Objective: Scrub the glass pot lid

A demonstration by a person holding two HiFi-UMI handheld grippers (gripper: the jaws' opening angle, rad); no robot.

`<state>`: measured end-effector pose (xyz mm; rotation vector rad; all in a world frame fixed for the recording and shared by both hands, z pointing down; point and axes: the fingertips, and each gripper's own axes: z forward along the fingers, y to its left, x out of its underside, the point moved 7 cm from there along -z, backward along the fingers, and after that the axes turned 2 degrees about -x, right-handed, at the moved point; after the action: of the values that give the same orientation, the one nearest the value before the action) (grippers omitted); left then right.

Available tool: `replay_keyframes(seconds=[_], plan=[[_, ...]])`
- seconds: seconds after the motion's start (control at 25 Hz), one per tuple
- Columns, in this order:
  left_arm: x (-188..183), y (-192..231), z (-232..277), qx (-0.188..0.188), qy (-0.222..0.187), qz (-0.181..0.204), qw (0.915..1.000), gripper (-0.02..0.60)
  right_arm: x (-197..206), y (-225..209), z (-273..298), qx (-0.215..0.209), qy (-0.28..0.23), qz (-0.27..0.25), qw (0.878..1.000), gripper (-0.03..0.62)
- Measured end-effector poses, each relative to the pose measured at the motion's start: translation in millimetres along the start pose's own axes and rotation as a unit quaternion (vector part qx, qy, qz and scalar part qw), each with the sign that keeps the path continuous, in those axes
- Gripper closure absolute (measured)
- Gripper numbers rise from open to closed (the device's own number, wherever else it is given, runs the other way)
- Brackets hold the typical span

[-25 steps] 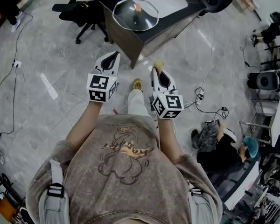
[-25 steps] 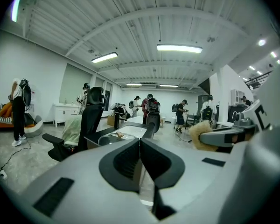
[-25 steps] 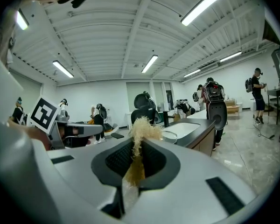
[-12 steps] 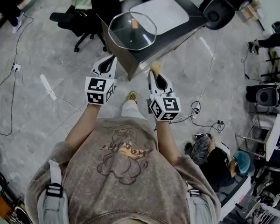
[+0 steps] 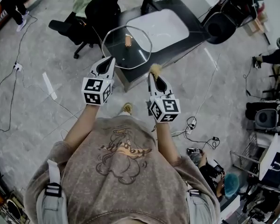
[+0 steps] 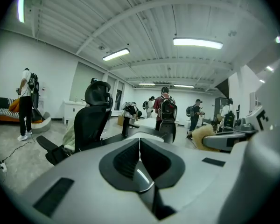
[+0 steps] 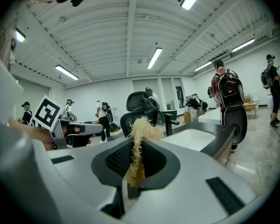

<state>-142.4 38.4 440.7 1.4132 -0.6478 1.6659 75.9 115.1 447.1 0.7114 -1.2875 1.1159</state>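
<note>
The glass pot lid [image 5: 127, 47], with a wooden knob, lies on the near corner of a dark table [image 5: 182, 45]. My left gripper [image 5: 111, 59] is shut and empty, its tip right at the lid's near rim in the head view; in the left gripper view [image 6: 139, 141] the jaws meet with nothing between them. My right gripper [image 5: 152, 73] is shut on a tan fibrous scrubber [image 7: 138, 139], whose tuft [image 5: 155, 68] sticks out past the jaws. It hangs just short of the table's near edge, to the right of the lid.
A white sink basin [image 5: 158, 24] is set in the table behind the lid. A black office chair [image 5: 91, 13] stands to the left, another chair [image 5: 226, 17] at the right. Cables [image 5: 18, 73] trail over the grey floor. People stand in the room beyond.
Both grippers have come forward toward the table, which now lies closer. The left tip now reaches the lid's near rim. Both stay shut, the scrubber still in the right.
</note>
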Motion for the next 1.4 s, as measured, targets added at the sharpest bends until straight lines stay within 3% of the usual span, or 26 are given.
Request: replay_keyframes(seconds=[0.24, 0.6, 0.92, 1.16, 1.4], plan=[[-9, 0, 31, -0.012, 0.001, -0.015, 0.9998, 0.565, 1, -33, 21, -0.02, 0.015, 0.008, 1.0, 0.554], [-18, 8, 63, -0.023, 0.001, -0.001, 0.9997, 0.565, -1, -55, 43, -0.029, 0.028, 0.011, 0.999, 0.554], [-19, 16, 96, 0.003, 0.001, -0.002, 1.0, 0.565, -11, -69, 70, -0.013, 0.022, 0.01, 1.0, 0.554], [-31, 25, 117, 0.044, -0.026, -0.005, 0.9987, 0.565, -25, -73, 96, 0.001, 0.011, 0.007, 1.0, 0.554], [-38, 42, 138, 0.039, -0.004, 0.013, 0.9992, 0.565, -35, -74, 118, 0.018, 0.003, 0.007, 1.0, 0.554]])
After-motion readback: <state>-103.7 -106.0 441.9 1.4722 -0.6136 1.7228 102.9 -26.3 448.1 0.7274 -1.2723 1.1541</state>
